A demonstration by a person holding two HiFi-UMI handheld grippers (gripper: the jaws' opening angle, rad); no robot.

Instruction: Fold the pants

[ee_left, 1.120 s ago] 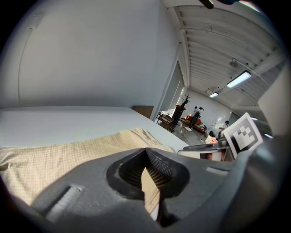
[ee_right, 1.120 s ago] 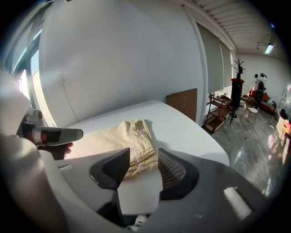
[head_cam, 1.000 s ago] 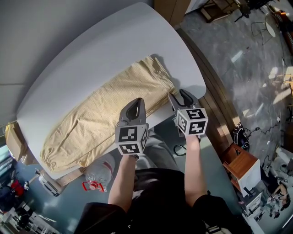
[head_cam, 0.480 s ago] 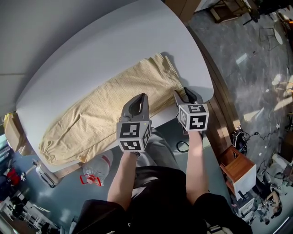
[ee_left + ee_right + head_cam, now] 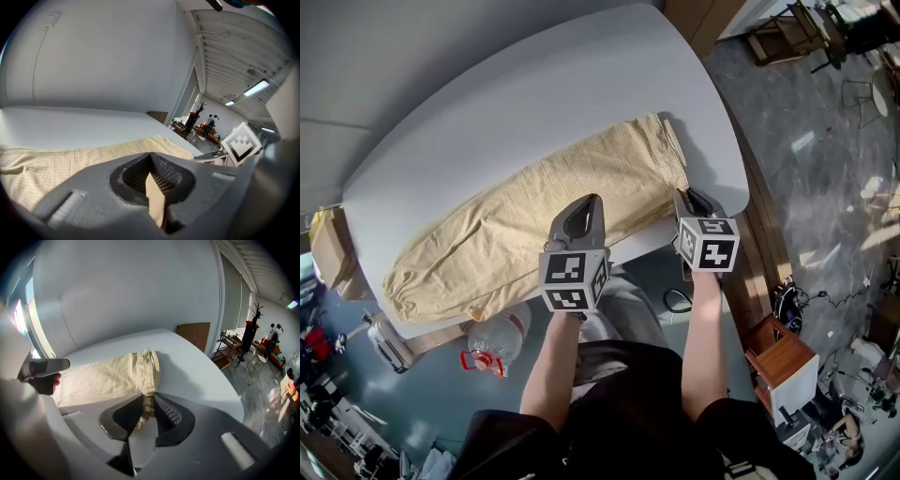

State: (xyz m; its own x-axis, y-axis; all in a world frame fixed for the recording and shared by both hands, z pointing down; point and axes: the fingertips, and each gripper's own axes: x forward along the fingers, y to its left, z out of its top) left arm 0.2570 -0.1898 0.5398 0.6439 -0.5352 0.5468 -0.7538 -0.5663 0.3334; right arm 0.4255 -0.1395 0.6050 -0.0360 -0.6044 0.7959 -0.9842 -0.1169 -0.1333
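With the right gripper (image 5: 149,404) just closed on the pants (image 5: 534,220) waistband at 3 o'clock and the left gripper (image 5: 151,157) pinching their near edge, lift both evenly and taut.

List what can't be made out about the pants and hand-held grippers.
- Head view: the right hand-held gripper hides with its own body where its jaws meet the pants.
- Left gripper view: the left hand-held gripper blocks the pants' near edge; the picture's left edge cuts off the cuffs.
- All views: the pants' underside, against the table.
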